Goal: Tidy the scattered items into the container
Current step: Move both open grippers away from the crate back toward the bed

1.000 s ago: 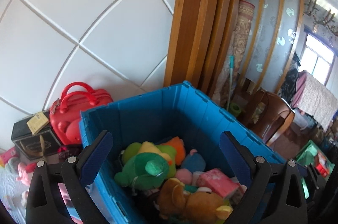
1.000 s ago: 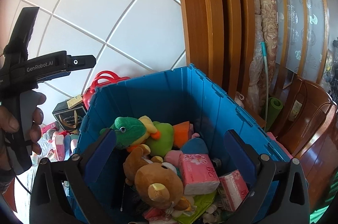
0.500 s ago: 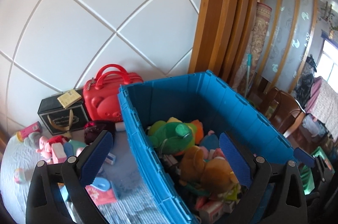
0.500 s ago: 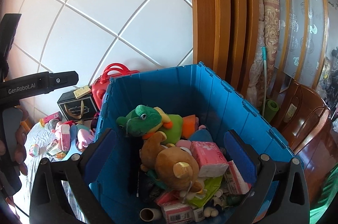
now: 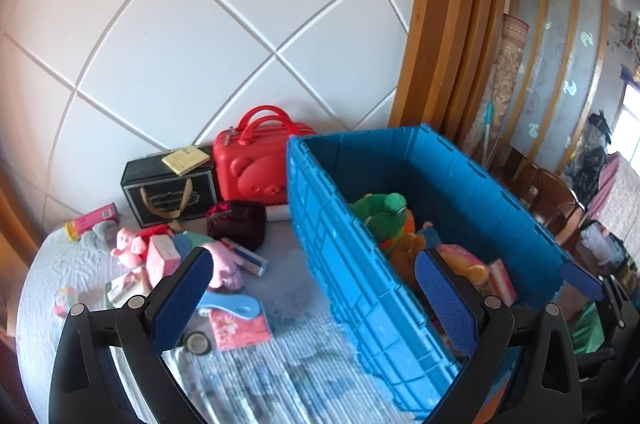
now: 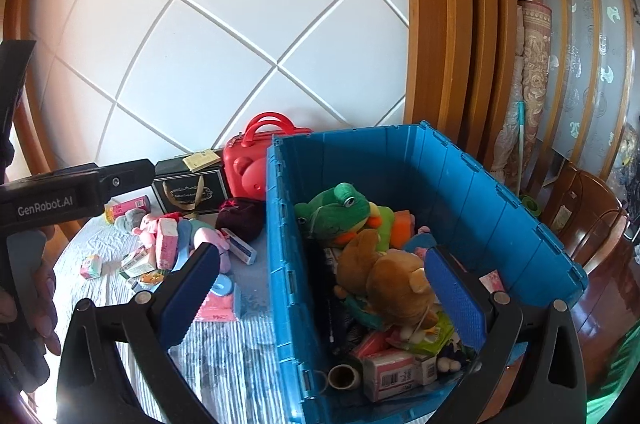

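Observation:
The blue crate (image 5: 332, 224) (image 6: 480, 191) stands on the right of a white bedspread, holding a green frog plush (image 6: 340, 207), a brown bear (image 6: 392, 280) and several small boxes. Scattered items lie left of it: a pink plush (image 5: 224, 264), a pink tissue pack (image 5: 162, 256), a dark pouch (image 5: 238, 224), a pink packet (image 5: 240, 328) and a tape roll (image 5: 198, 342). My left gripper (image 5: 312, 300) hangs open and empty above the crate's left wall. My right gripper (image 6: 322, 296) is open and empty over the same wall.
A red case (image 5: 252, 163) and a black gift box (image 5: 168, 191) stand against the white tiled wall behind the items. A hand (image 6: 40, 284) holds the left gripper's handle (image 6: 60, 195) at the far left. Wooden furniture (image 6: 580, 216) stands right of the crate.
Both views have swung left and drawn back from the crate. The scattered items on the bedspread have come into view. Both grippers stay open and empty.

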`<action>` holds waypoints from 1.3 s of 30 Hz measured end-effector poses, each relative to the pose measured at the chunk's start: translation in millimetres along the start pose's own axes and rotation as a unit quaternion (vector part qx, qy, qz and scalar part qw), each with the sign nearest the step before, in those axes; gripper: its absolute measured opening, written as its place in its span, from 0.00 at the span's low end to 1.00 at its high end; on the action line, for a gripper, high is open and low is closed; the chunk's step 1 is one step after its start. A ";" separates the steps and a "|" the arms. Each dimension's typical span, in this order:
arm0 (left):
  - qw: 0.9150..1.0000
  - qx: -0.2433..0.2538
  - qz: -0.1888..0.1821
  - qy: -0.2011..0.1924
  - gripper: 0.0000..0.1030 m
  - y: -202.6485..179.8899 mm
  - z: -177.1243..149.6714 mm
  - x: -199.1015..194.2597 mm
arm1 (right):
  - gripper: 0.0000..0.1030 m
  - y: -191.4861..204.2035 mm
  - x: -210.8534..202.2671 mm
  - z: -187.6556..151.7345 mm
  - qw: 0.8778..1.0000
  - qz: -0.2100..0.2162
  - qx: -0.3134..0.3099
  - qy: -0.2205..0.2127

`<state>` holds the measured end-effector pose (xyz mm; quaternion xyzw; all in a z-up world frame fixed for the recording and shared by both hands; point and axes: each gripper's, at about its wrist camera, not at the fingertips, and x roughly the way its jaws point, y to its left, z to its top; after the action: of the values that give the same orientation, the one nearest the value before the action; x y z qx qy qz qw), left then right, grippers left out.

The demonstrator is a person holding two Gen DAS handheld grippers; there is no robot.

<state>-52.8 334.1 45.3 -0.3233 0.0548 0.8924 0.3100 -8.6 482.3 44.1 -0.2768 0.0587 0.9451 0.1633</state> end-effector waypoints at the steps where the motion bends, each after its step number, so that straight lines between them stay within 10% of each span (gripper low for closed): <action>1: 1.000 0.001 0.008 0.002 0.99 6.6 -5.1 -5.4 | 1.00 9.3 -2.6 -1.6 1.000 0.005 -0.004 0.000; 39: 0.982 -0.105 0.151 0.044 0.99 212.4 -180.9 -173.1 | 1.00 224.2 -67.7 -73.8 0.984 0.154 -0.092 0.021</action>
<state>24.0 20.2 -12.8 -0.3810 0.0223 0.9146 0.1333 5.8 238.0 23.5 -0.2979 0.0172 0.9544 -0.0113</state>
